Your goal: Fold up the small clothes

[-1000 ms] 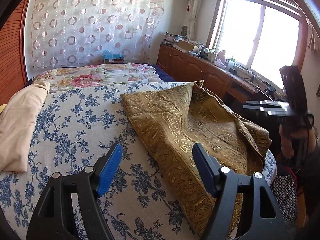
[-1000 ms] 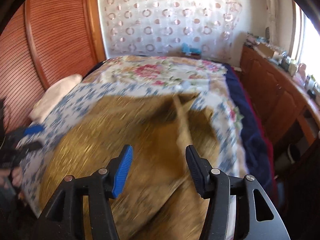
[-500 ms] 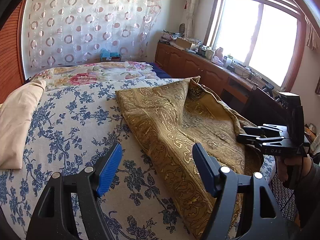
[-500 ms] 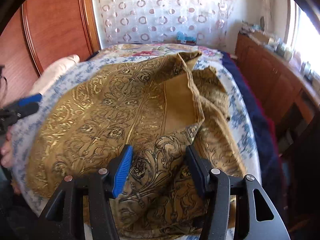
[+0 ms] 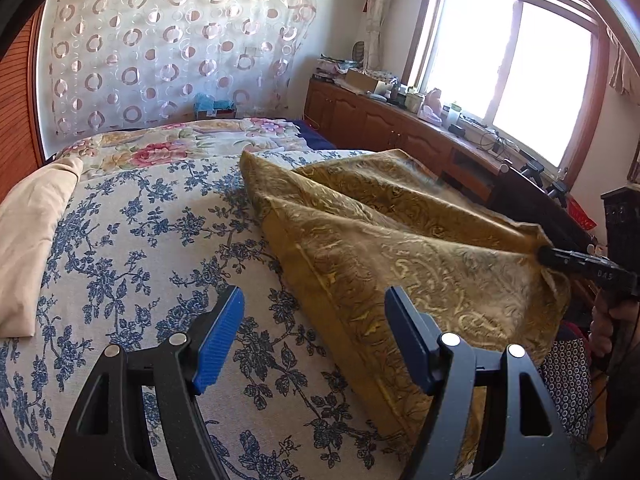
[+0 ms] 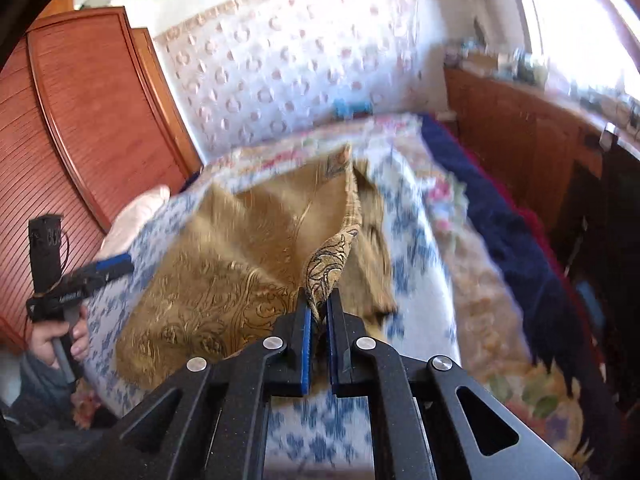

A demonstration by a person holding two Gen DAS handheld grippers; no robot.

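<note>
A: Where is the gold cloth [image 5: 404,256]?

B: It lies on the bed [image 5: 152,248], on the side near the window [image 5: 508,60]. One corner is lifted off the blue-flowered cover.

A: Which tool lifts it?

B: The right gripper [image 6: 319,312]. Its blue pads [image 6: 306,334] are pressed together on that corner of the cloth.

A: And the left gripper [image 5: 314,320]?

B: Its fingers are spread wide, with nothing between them. It hangs above the bed, just beside the near edge of the cloth. A beige pillow [image 5: 32,240] lies far to the left.

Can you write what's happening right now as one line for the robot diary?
step: fold | right tool: shut on cloth corner | left tool: open, over bed
</note>
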